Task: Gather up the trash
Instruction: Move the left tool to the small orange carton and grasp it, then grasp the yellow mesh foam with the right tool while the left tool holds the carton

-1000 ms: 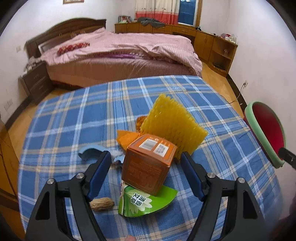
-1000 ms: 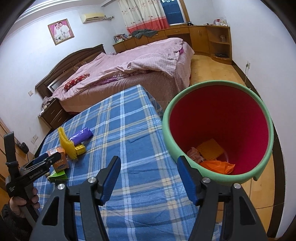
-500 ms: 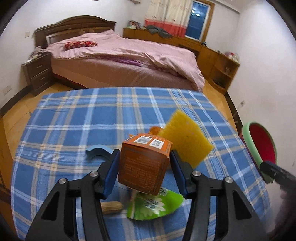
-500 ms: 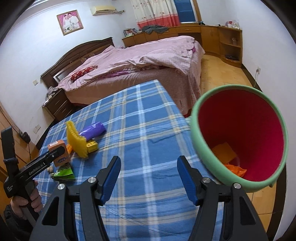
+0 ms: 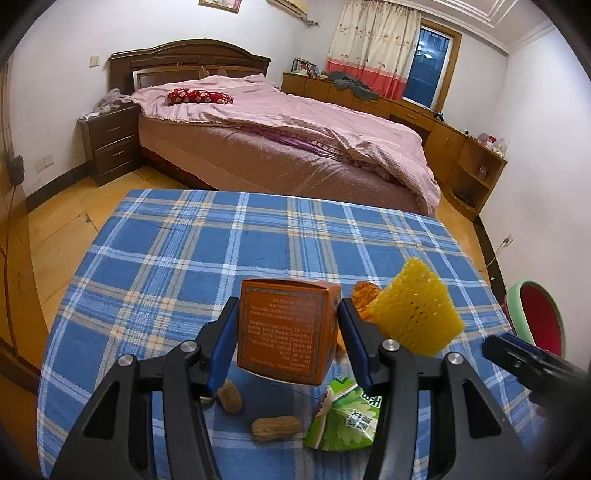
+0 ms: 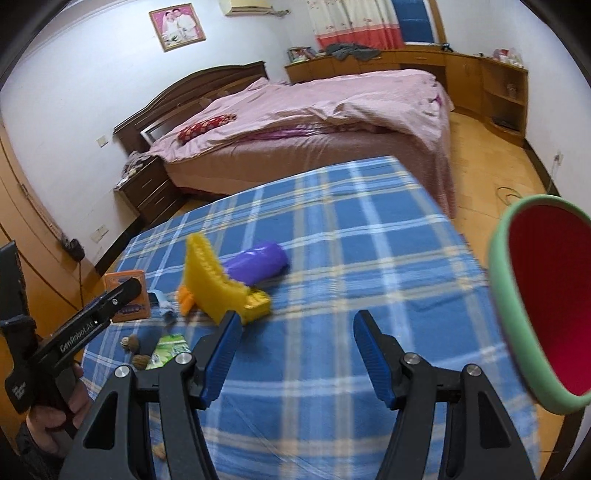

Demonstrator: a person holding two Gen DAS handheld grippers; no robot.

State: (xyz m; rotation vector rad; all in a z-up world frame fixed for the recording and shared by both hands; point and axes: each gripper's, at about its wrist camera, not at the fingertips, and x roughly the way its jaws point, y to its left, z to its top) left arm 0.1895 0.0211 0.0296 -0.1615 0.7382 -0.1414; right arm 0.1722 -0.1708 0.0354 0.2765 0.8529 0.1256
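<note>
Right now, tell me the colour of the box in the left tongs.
Orange box, clearest in the left wrist view.

A home bedroom: beyond the fingers lies a bed (image 5: 280,147) with pink bedding and wooden headboard (image 5: 188,59), a nightstand (image 5: 110,144) beside it, curtains (image 5: 373,48), a wedding portrait (image 6: 177,24).

Both wrist views low over plaid table (image 5: 177,258), facing bed (image 6: 332,122)

A wooden bed (image 5: 280,147) with pink bedding stands on an orange wood floor (image 5: 59,229); behind it, a curtained window (image 5: 424,70) and white walls (image 5: 55,48).
</note>
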